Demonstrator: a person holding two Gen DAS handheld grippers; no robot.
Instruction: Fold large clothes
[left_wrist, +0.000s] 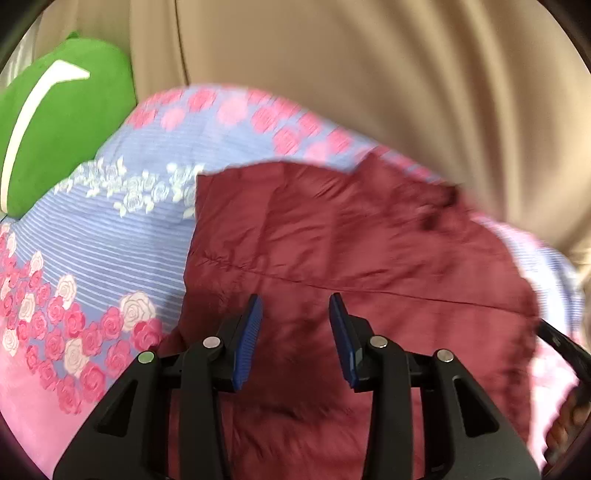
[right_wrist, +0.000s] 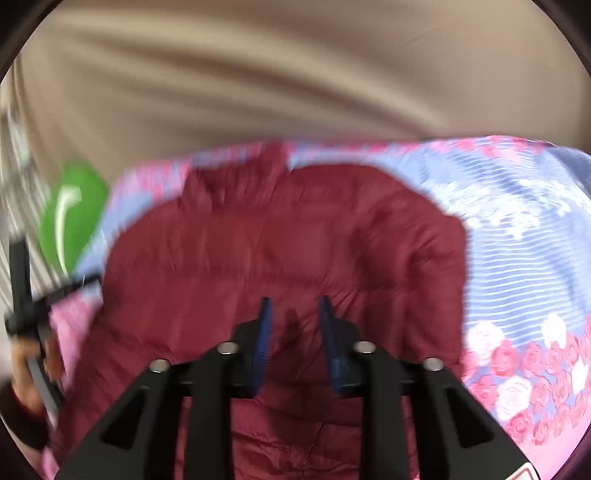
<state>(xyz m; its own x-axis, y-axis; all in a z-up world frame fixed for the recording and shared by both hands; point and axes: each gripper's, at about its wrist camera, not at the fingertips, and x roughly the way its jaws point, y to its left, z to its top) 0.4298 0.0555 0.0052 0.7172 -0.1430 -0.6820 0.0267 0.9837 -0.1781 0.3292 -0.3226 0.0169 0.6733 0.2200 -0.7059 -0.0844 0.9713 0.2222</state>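
A dark red padded jacket lies spread on a floral bedsheet. It also shows in the right wrist view, where the picture is blurred. My left gripper is open and empty, just above the jacket near its left edge. My right gripper is open and empty, over the middle of the jacket. The other gripper shows at the left edge of the right wrist view and at the right edge of the left wrist view.
The sheet is blue striped with pink and white roses. A green plush cushion lies at the far left of the bed. Beige curtains hang behind the bed.
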